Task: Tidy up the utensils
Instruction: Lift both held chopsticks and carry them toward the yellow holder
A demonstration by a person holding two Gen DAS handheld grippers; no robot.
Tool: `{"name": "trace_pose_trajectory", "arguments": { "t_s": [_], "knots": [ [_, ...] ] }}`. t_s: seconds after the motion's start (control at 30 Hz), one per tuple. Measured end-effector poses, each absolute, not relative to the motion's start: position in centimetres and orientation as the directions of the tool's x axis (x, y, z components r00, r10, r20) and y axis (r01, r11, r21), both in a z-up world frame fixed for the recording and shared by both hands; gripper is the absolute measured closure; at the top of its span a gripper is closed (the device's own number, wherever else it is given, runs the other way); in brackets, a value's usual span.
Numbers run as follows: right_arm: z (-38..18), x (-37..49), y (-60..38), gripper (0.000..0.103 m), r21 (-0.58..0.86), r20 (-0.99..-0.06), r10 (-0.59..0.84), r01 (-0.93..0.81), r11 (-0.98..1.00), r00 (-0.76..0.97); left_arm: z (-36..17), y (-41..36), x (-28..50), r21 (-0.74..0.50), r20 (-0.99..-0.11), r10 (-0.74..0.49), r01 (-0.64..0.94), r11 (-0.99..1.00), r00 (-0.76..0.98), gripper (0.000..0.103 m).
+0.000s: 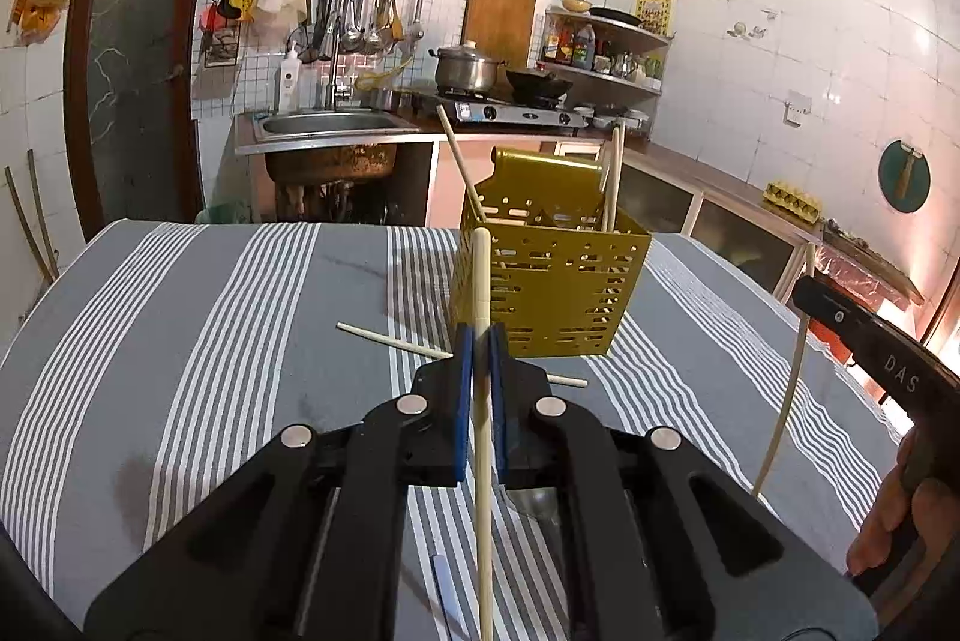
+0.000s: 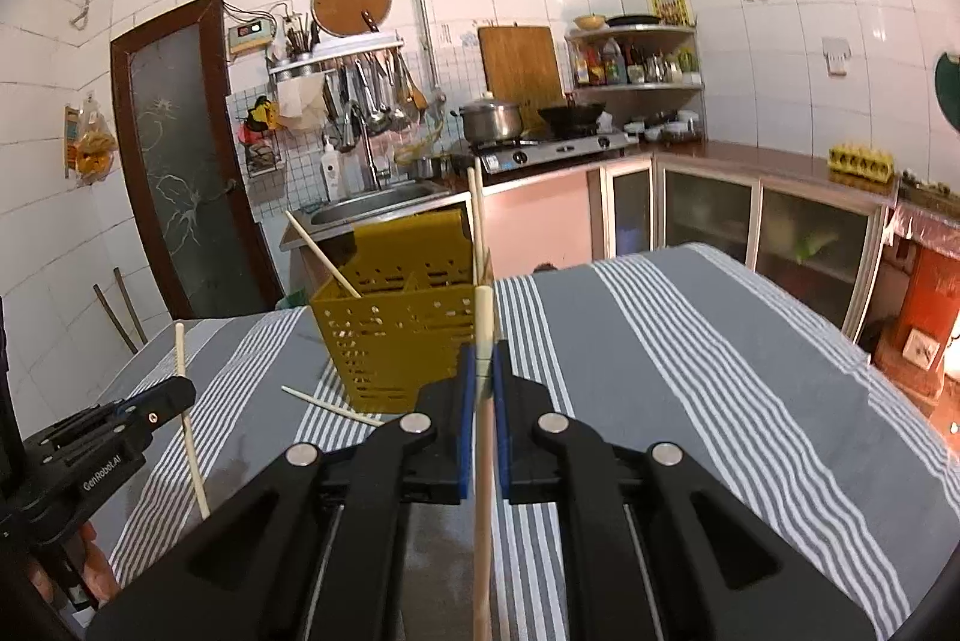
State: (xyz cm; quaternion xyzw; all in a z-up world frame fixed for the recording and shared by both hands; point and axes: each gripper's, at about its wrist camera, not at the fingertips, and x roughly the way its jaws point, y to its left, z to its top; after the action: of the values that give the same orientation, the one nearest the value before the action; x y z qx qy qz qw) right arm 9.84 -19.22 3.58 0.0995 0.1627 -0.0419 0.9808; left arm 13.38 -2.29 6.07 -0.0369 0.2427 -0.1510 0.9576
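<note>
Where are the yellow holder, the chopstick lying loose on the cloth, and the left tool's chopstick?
yellow holder (image 1: 564, 293), left wrist view, perforated front wall.
loose chopstick (image 1: 384, 338), left wrist view, bare shaft left of the tool.
left tool's chopstick (image 1: 481, 275), left wrist view, shaft above the pads.

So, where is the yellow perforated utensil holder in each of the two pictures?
Left wrist view: the yellow utensil holder stands right of centre on the striped cloth, just beyond the left hand-held gripper.
Right wrist view: the holder stands left of centre, beyond and left of the right hand-held gripper.
Shared landmark: the loose chopstick lying on the cloth at the holder's foot.
</note>
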Motion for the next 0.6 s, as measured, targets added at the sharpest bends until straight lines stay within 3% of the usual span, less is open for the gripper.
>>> {"name": "trace_pose_trajectory", "arguments": {
  "t_s": [0.6],
  "knots": [
    [5.1,8.2,-17.7,0.097,0.130,-0.296,-0.068,0.110,0.985,0.953,7.9,-1.4,10.9,-0.119,-0.383,-0.279,0.253,0.960,0.881,0.099]
  ]
}}
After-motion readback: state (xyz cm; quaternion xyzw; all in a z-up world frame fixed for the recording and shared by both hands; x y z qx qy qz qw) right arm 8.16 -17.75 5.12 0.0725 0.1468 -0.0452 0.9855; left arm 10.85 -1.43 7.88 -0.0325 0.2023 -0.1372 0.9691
